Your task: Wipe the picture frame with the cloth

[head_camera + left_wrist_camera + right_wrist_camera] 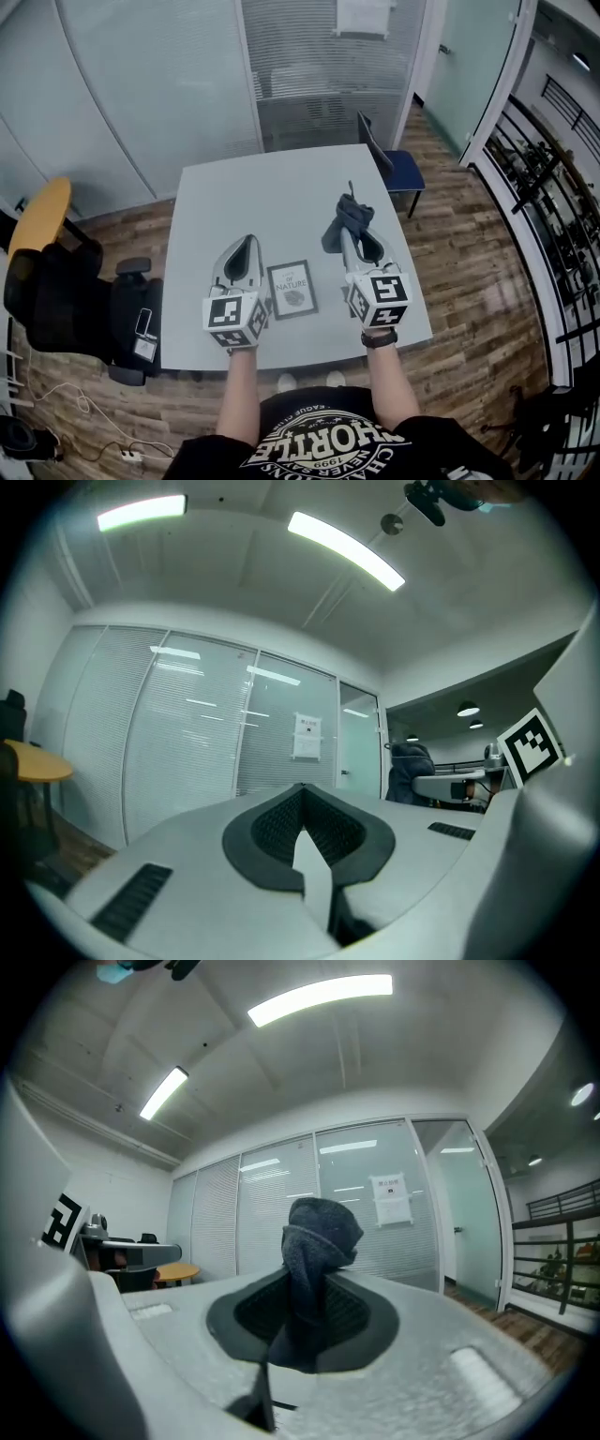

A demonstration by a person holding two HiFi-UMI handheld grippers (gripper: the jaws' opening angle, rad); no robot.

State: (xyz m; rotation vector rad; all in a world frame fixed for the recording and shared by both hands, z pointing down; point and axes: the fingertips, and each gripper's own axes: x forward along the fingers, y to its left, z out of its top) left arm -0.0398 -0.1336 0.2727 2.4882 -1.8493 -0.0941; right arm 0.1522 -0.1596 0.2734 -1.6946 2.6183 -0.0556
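The right hand-held gripper (360, 242) clamps the dark cloth (345, 221). The left hand-held gripper (246, 255), closed and empty, sits beside the picture frame (292, 289).

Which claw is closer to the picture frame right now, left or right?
Left, apparently. The left claw is just left of the picture frame; the right claw, holding the cloth, is farther off to its right.

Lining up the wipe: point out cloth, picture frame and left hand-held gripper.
cloth (316, 1237), right gripper view, bunched top
picture frame (292, 289), head view, its middle
left hand-held gripper (249, 240), head view, between fingertips
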